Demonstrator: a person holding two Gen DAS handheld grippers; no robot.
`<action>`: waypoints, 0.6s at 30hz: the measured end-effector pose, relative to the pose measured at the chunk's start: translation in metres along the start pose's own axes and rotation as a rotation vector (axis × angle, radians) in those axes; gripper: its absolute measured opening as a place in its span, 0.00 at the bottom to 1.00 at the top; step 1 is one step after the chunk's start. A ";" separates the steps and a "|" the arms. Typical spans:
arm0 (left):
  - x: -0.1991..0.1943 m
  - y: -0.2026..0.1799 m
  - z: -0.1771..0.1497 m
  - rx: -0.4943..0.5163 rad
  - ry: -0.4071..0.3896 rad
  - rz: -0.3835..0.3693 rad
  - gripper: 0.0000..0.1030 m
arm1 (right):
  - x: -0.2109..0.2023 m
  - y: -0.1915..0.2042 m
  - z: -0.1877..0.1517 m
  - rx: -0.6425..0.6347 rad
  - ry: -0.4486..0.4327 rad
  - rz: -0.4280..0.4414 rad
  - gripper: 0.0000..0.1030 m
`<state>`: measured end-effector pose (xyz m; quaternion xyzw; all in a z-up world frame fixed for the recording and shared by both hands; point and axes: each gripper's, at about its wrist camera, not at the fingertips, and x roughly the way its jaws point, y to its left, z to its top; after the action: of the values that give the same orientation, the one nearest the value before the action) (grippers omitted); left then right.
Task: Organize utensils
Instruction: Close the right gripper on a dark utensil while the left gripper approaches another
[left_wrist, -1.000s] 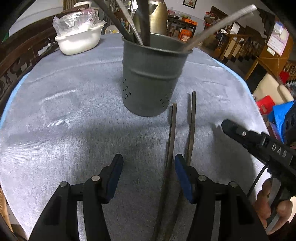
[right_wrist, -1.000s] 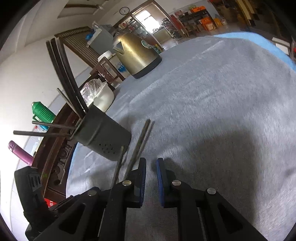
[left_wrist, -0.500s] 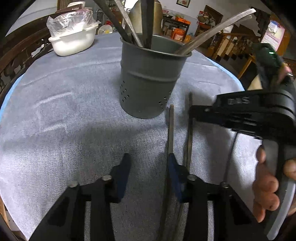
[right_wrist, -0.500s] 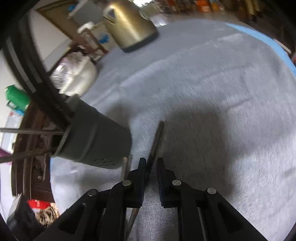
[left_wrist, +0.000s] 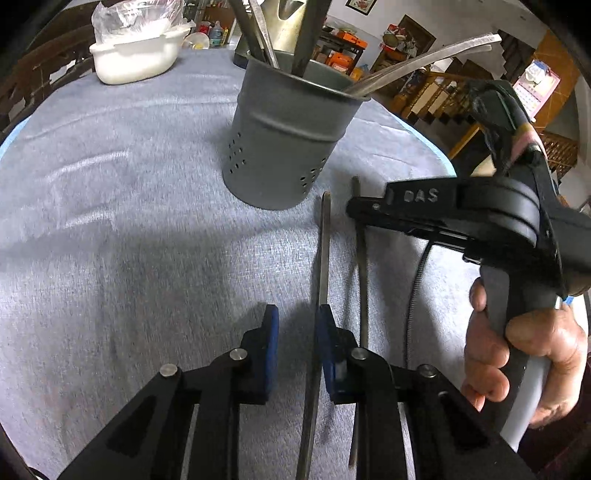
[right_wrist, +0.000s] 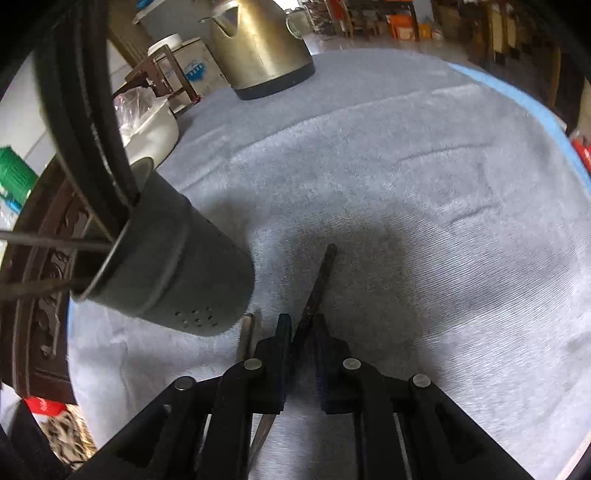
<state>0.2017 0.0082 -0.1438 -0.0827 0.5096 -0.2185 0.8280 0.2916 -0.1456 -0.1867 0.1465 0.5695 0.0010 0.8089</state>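
Note:
A grey metal utensil holder (left_wrist: 291, 147) stands on the grey cloth with several utensils in it. Two dark chopsticks lie side by side in front of it. The left chopstick (left_wrist: 324, 251) runs between the blue pads of my left gripper (left_wrist: 297, 332). Those jaws are closing: the stick lies against the right pad and the left pad is still apart from it. My right gripper (left_wrist: 356, 214), held by a hand (left_wrist: 517, 350), comes in from the right onto the right chopstick (left_wrist: 362, 266). In the right wrist view that chopstick (right_wrist: 321, 277) crosses slantwise between the closing pads of my right gripper (right_wrist: 303, 332) and touches both.
A white bowl (left_wrist: 136, 55) covered in plastic sits at the far left of the table. A gold kettle (right_wrist: 258, 48) stands at the back. The holder (right_wrist: 177, 273) is just left of the right gripper. The cloth's blue edge (right_wrist: 535, 99) curves round on the right.
My left jaws have narrowed around the left chopstick. The right gripper has swung in from the right, tipped downward and set its tips on the right chopstick.

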 end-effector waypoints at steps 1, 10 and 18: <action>-0.001 0.001 -0.001 -0.003 0.004 -0.001 0.22 | -0.004 0.002 0.000 -0.030 -0.006 -0.014 0.11; 0.001 -0.009 0.007 0.050 0.020 0.052 0.32 | -0.035 -0.015 -0.027 -0.194 0.053 -0.027 0.12; 0.023 -0.028 0.025 0.123 0.048 0.116 0.39 | -0.052 -0.047 -0.033 -0.014 0.095 0.115 0.13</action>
<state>0.2248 -0.0288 -0.1406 0.0033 0.5188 -0.2032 0.8304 0.2353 -0.1912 -0.1600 0.1729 0.5979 0.0584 0.7805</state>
